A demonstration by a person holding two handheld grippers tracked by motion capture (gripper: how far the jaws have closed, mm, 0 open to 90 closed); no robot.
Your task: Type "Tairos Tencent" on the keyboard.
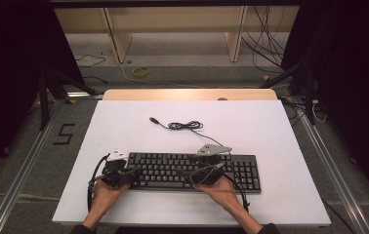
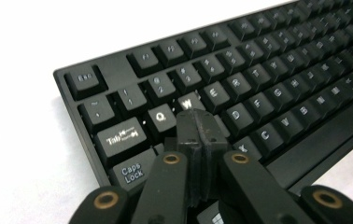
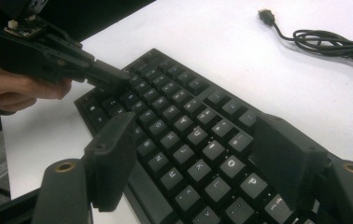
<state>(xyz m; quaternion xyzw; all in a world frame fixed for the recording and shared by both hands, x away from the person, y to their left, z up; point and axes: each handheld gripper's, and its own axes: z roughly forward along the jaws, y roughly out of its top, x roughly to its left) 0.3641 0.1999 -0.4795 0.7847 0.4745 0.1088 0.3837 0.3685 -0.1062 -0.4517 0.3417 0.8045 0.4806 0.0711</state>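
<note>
We note a black keyboard (image 1: 192, 170) lying flat across the lower middle of the high view, on the white desk (image 1: 270, 131). Its cable (image 1: 185, 126) sits coiled above it, near frame centre, with the plug end loose on the desk.

Left gripper (image 1: 136, 171), lower left of the high view: fingers (image 2: 197, 126) clenched together, nothing between them. In the left gripper view the joined tips sit over the letter keys just below W (image 2: 188, 102), near Q (image 2: 159, 115); we cannot tell whether they press a key.

Right gripper (image 1: 207, 170), lower centre of the high view: fingers (image 3: 111, 156) released, spread wide. In the right gripper view they straddle the right-hand letter keys, O (image 3: 233, 163) and P (image 3: 253, 181) between them, without pinching anything. The left gripper appears at that view's upper left, over the keyboard's far end.
</note>
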